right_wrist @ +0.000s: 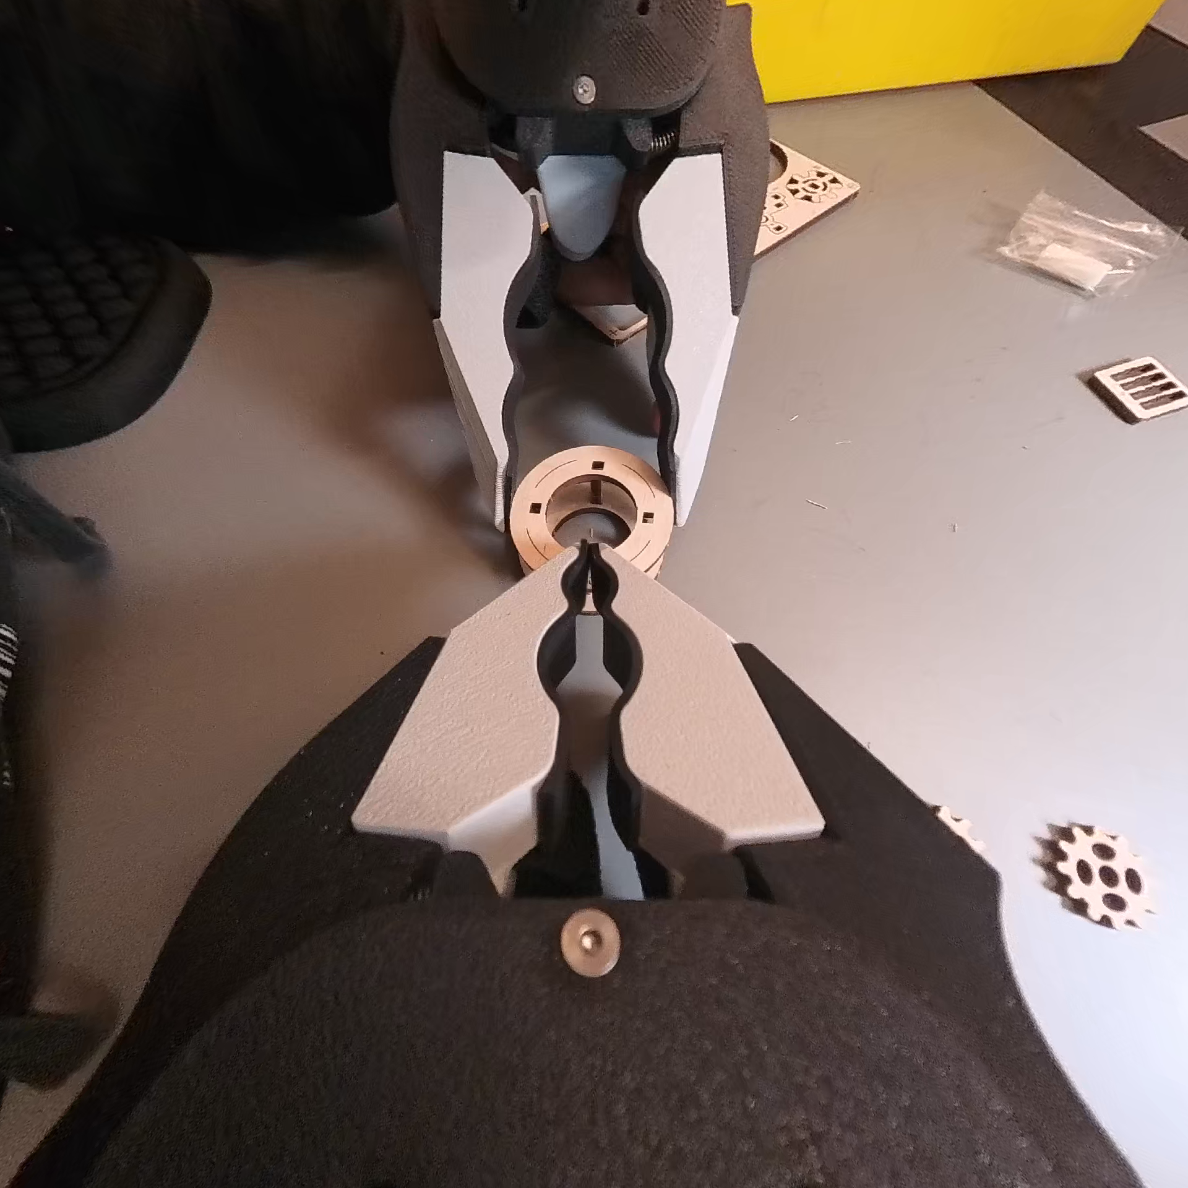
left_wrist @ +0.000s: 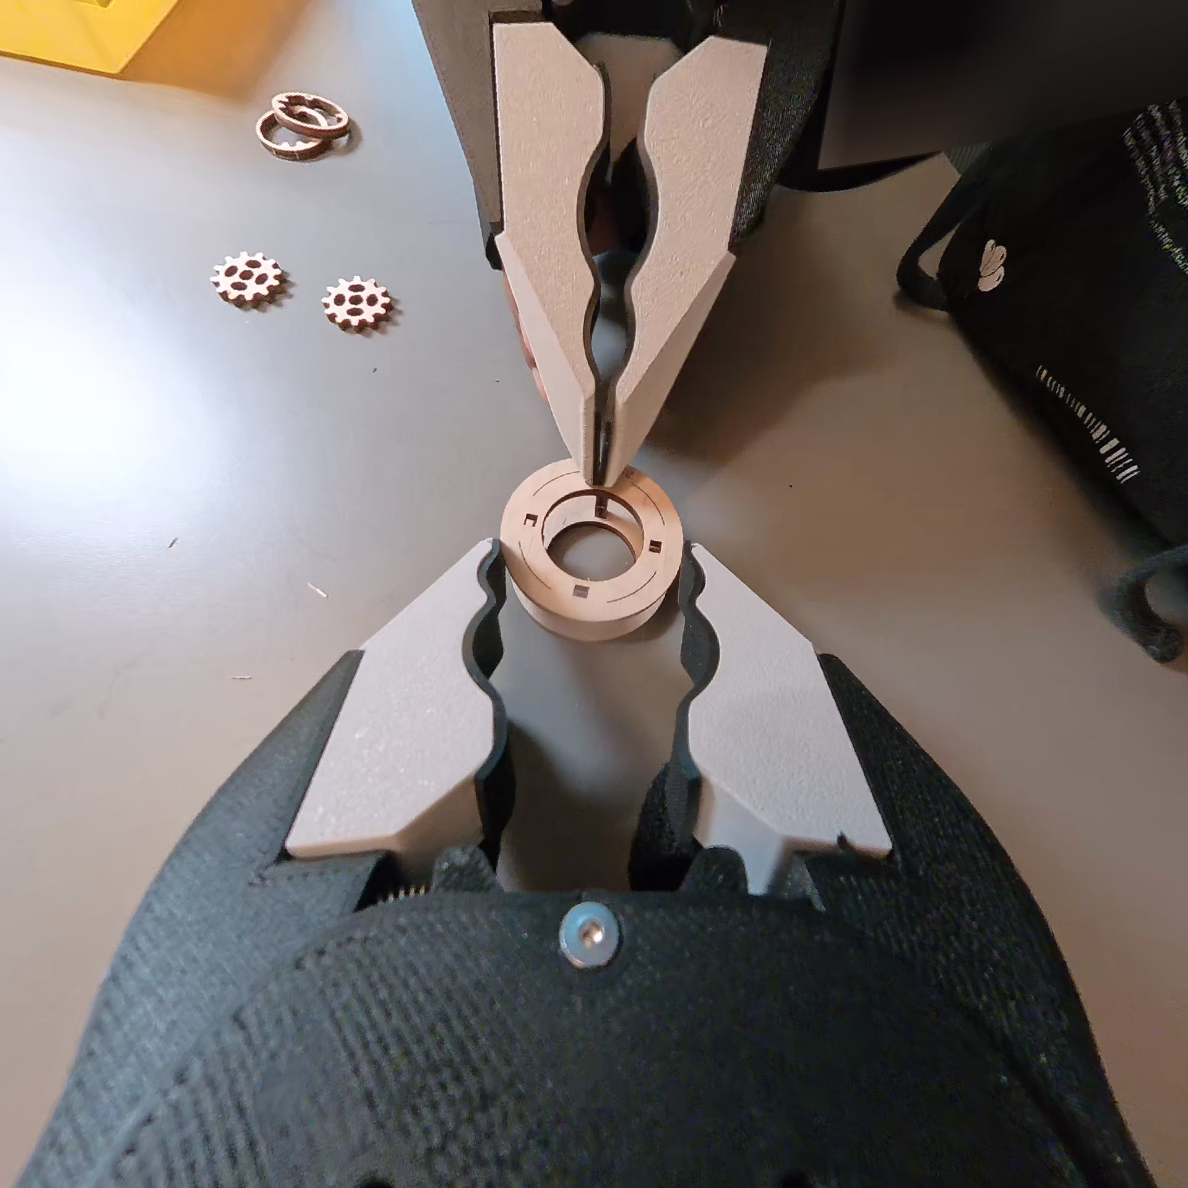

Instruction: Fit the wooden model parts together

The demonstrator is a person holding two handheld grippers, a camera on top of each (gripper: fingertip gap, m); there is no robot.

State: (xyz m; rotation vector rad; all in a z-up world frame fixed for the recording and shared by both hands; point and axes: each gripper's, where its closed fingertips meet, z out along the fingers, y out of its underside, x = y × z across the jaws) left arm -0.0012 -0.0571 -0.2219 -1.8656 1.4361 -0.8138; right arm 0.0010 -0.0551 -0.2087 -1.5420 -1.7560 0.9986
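A layered wooden ring (left_wrist: 533,559) lies flat on the grey table. My left gripper (left_wrist: 590,556) is closed on its two sides, with the pads touching its rim. My right gripper (left_wrist: 601,476) comes in from the opposite side, tips down on the ring's rim. It is shut on a small dark wooden peg (left_wrist: 601,511) that stands in a rim slot. In the right wrist view, the right gripper (right_wrist: 586,546) covers the ring's (right_wrist: 649,543) near edge. The left gripper (right_wrist: 588,501) flanks the ring behind it.
Two wooden gears (left_wrist: 249,278) (left_wrist: 359,304) and two thin rings (left_wrist: 302,125) lie to the left. A yellow box (right_wrist: 932,45), a wooden parts sheet (right_wrist: 803,193), a plastic bag (right_wrist: 1086,241) and a slatted piece (right_wrist: 1138,390) are nearby. A black bag (left_wrist: 1061,321) sits at the right. The tips of both grippers are at nearly the same place. Both grippers' tips are roughly 20 cm from the slatted piece (right_wrist: 1138,390).
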